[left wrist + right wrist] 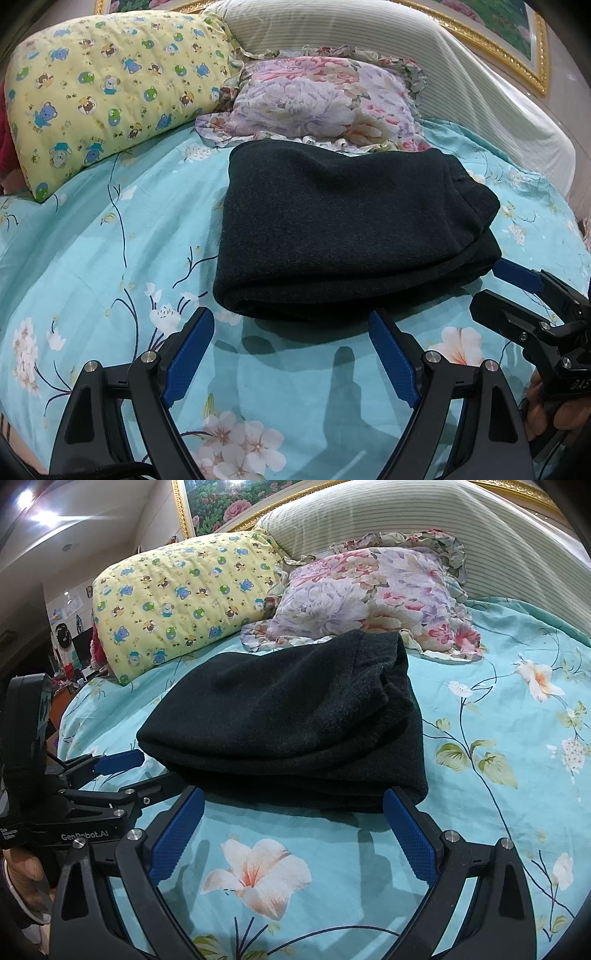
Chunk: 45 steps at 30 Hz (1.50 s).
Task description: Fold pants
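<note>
— Pants (343,236), where are they?
— Folded in a thick bundle on the bedsheet (110,240), just in front of both tongs, touching neither.
— And the tongs?
— The left gripper (291,354) stands wide, holding nothing. The right gripper (293,834) is also wide, its right tip beside the bundle's corner.

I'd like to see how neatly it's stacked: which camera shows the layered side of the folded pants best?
The right wrist view. There the pants turn their stacked edges toward the camera on the right, so the separate layers show. The left wrist view shows mostly the smooth top and the rounded front fold, with the layers bunched at the far right.
</note>
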Tool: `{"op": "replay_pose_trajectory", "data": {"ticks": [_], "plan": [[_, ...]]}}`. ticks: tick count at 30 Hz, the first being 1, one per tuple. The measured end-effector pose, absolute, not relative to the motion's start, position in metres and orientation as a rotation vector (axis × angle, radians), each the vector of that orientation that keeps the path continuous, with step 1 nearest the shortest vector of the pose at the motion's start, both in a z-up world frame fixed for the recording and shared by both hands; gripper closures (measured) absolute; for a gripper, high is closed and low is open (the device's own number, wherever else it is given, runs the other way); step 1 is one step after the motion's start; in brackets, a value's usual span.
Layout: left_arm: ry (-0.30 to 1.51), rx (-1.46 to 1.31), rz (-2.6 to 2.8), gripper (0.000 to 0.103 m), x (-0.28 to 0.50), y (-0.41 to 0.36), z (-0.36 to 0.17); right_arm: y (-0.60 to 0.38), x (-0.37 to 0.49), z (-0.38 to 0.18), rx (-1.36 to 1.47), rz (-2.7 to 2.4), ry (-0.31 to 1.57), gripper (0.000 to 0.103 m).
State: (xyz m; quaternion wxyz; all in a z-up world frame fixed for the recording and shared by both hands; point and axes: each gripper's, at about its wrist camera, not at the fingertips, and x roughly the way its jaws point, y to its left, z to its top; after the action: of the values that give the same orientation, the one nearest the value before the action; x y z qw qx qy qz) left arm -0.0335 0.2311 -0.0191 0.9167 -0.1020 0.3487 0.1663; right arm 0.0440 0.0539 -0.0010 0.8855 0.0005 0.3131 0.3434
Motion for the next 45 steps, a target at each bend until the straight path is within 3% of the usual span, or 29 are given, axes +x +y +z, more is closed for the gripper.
{"op": "replay_pose_trajectory", "data": {"ticks": [45], "plan": [[0.735, -0.207, 0.336, 0.017, -0.0299, 0.2328, -0.0196, 0.0589, 0.0440, -0.0053, 0.001, 0.721, 0.663, 0.004]]}}
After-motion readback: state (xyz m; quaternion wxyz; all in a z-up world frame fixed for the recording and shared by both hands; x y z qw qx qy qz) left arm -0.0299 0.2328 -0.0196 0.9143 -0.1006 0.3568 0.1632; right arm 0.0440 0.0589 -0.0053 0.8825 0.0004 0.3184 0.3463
